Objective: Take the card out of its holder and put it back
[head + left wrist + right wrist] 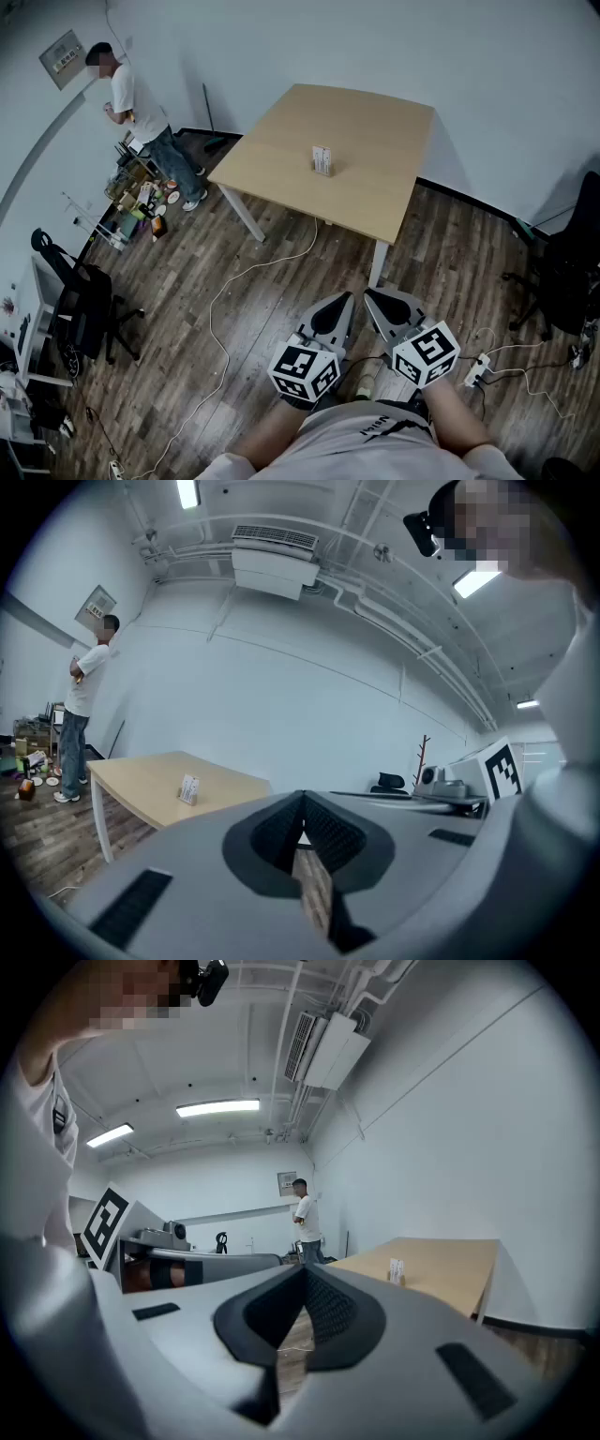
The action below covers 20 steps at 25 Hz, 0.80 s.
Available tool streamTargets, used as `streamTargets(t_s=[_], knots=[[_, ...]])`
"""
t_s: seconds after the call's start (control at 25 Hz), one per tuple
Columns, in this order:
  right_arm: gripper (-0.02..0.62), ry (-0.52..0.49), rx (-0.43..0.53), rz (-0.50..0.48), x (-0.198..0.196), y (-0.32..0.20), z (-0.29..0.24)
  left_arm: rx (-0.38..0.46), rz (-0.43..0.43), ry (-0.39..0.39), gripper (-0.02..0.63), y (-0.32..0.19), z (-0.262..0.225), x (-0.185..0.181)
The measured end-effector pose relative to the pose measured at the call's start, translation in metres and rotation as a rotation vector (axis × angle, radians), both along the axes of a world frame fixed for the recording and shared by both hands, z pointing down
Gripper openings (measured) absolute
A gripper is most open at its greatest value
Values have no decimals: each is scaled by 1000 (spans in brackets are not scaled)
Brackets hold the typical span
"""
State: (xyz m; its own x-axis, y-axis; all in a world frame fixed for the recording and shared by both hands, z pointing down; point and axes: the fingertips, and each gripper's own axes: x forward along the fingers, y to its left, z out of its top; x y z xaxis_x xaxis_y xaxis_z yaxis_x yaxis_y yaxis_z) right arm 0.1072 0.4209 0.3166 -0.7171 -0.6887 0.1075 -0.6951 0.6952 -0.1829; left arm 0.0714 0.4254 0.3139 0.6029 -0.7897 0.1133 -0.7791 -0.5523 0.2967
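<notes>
A small white card stands upright in its holder (322, 160) near the middle of a light wooden table (375, 187), far ahead of me. It also shows as a small card holder (189, 788) in the left gripper view and as a tiny card holder (397, 1270) in the right gripper view. My left gripper (341, 304) and right gripper (376, 302) are held side by side close to my body, over the wooden floor, well short of the table. Both have their jaws closed tip to tip with nothing between them.
A person in a white shirt (141, 108) stands at the far left by a cluttered shelf (136, 192). A black office chair (84, 300) is at the left, another chair (572, 262) at the right. Cables (220, 309) and a power strip (476, 370) lie on the floor.
</notes>
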Motion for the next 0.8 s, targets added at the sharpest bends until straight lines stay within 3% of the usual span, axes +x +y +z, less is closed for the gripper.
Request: streamTargets(t_s=[0.8], knots=[[14,-89,21,-27,33,-15,-13,11,-65,-48,12,-18,-5,11]])
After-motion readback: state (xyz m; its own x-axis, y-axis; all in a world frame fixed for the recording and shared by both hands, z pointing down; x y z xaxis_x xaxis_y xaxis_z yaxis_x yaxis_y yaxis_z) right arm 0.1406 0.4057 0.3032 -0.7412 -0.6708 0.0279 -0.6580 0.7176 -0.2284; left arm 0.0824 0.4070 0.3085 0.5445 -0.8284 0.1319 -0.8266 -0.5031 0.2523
